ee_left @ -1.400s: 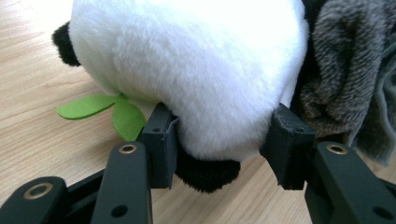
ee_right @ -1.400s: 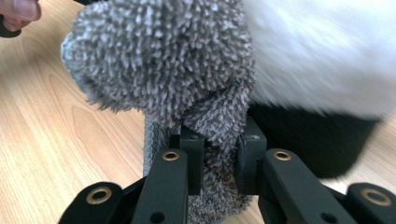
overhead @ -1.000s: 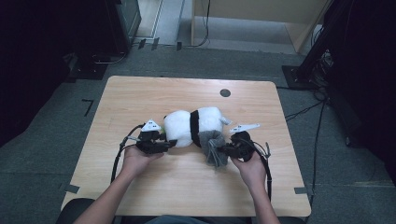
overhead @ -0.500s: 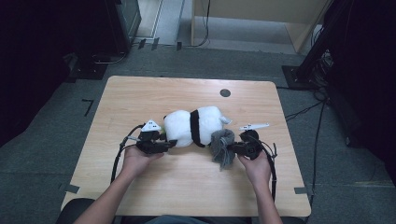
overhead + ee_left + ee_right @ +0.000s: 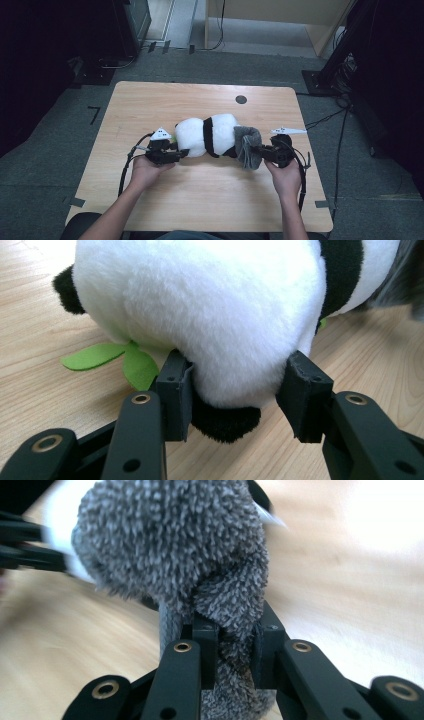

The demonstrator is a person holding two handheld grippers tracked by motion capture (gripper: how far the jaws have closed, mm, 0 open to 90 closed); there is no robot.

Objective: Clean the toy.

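Pulling toward 3 o'clock since a second ago, the right gripper (image 5: 258, 152), jaws clenched on the fuzzy grey cloth (image 5: 247, 146), has drawn it onto the black-and-white plush panda (image 5: 210, 135), which the left gripper (image 5: 179, 151) grasps mid-surface, so the dressing seems underway.

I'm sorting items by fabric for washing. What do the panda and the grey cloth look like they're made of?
Panda: soft plush, probably synthetic; short dense white and black pile, with flat green felt-like leaves.
Grey cloth: looks like microfibre or chenille; nubby, tufted matte pile that bunches where the right tongs pinch it.
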